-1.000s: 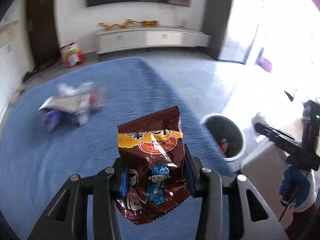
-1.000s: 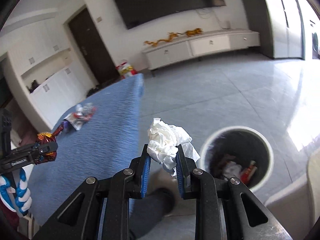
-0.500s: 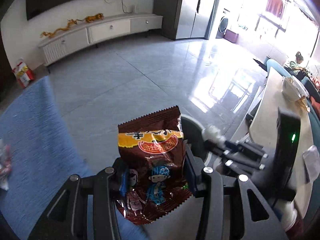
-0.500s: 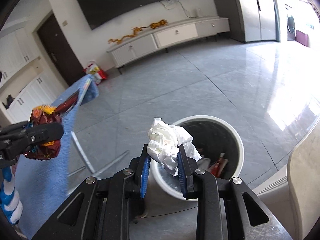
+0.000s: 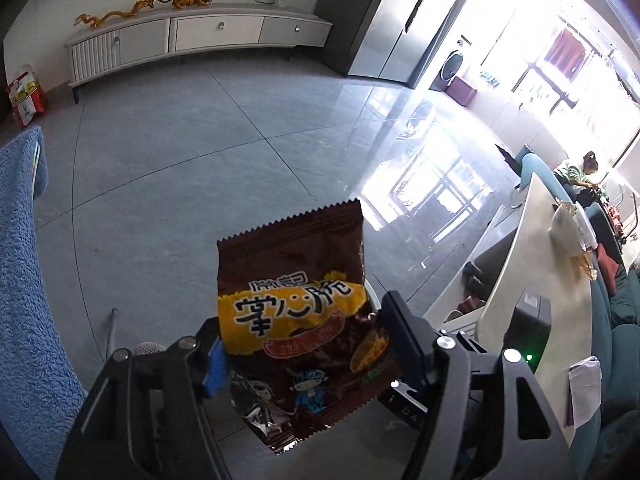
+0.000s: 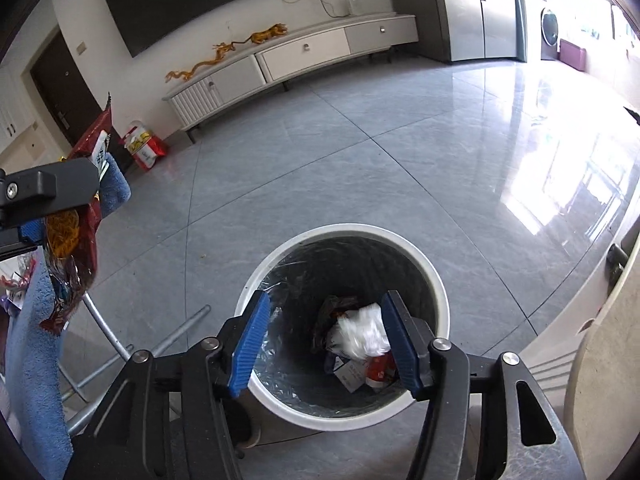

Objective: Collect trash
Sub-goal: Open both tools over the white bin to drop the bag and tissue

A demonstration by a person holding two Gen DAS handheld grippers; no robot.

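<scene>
A brown snack bag (image 5: 292,320) with yellow lettering stands tilted between the fingers of my left gripper (image 5: 302,316). Its jaws are opening and stand well apart, and the bag has spread out between them. Only a sliver of the white bin's rim (image 5: 372,292) shows behind the bag. My right gripper (image 6: 324,344) hangs straight over the white round bin (image 6: 340,230), jaws opening, with nothing between the blue pads (image 6: 250,344). The crumpled white tissue (image 6: 360,336) lies inside the bin on other wrappers. One left finger (image 6: 48,188) and the hanging snack bag (image 6: 76,248) show at the left edge.
A blue fuzzy cloth (image 5: 24,280) covers a surface on the left, with metal legs (image 6: 104,320) under it. A pale counter (image 5: 532,280) runs along the right, next to the bin. A white TV cabinet (image 5: 200,36) and a red bag (image 5: 24,96) stand across the grey tile floor. A person (image 5: 576,172) sits far right.
Both grippers swung from the blue cloth to over the bin. The right jaws opened and the tissue dropped into the bin. The left jaws widened around the snack bag.
</scene>
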